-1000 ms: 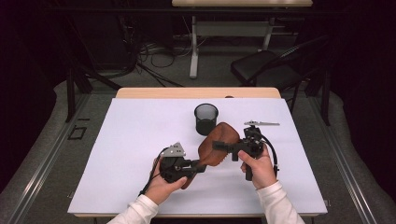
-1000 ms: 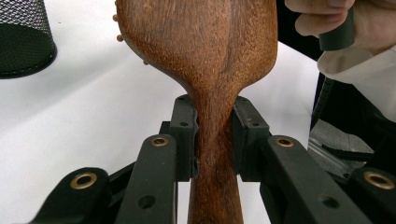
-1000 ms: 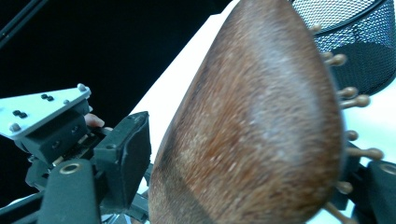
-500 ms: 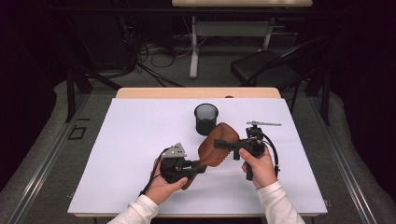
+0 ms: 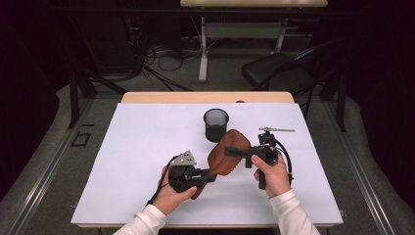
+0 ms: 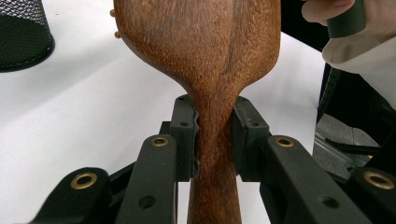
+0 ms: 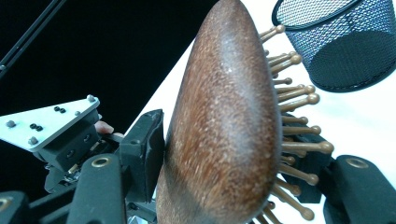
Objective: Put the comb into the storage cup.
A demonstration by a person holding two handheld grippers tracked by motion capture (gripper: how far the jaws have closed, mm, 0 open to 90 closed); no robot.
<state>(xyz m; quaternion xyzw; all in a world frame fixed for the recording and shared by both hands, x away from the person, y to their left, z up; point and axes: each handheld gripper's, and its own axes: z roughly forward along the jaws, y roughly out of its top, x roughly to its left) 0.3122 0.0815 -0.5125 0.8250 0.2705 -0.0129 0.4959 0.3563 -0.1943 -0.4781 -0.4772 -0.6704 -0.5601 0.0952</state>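
Note:
A brown wooden hairbrush is held above the white table between both grippers. My left gripper is shut on its narrow handle; in the left gripper view the pads pinch the neck of the hairbrush. My right gripper comes in from the right at the brush head, and its jaws have just been closing with the head between them. In the right gripper view one pad presses the smooth back of the hairbrush, and the other sits among the bristles.
A black mesh cup stands upright on the white table top, just behind the brush. It is also close by as the mesh cup in the right gripper view. Beyond the table are a dark chair and floor cables.

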